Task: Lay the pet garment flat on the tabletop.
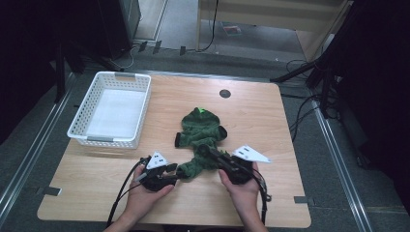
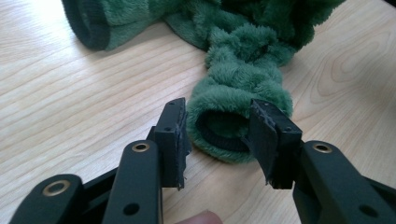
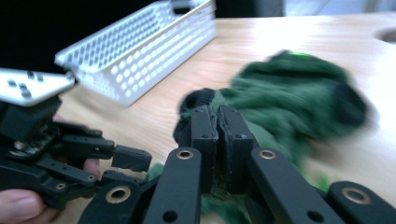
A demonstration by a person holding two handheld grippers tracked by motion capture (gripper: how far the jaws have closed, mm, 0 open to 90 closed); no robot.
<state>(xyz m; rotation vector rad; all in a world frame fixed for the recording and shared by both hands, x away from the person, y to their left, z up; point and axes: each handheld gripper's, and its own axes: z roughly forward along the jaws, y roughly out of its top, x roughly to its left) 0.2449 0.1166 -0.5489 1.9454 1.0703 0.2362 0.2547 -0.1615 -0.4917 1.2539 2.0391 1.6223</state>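
- A green fleece garment (image 1: 200, 133) lies mid-bench (image 1: 270, 125), right of the white basket (image 1: 112, 110), which looks empty.
- Left claw (image 2: 218, 135) stands open, its jaws either side of the cuff (image 2: 224, 133) nearest the person, not yet pinching it.
- Right claw (image 3: 218, 122) is clamped on a dark-edged fold of the garment, just right of the left claw.
- Risk: closing on the cuff's plush edge alone could let it slip free; pulling the claws apart unevenly could bunch or twist the garment.
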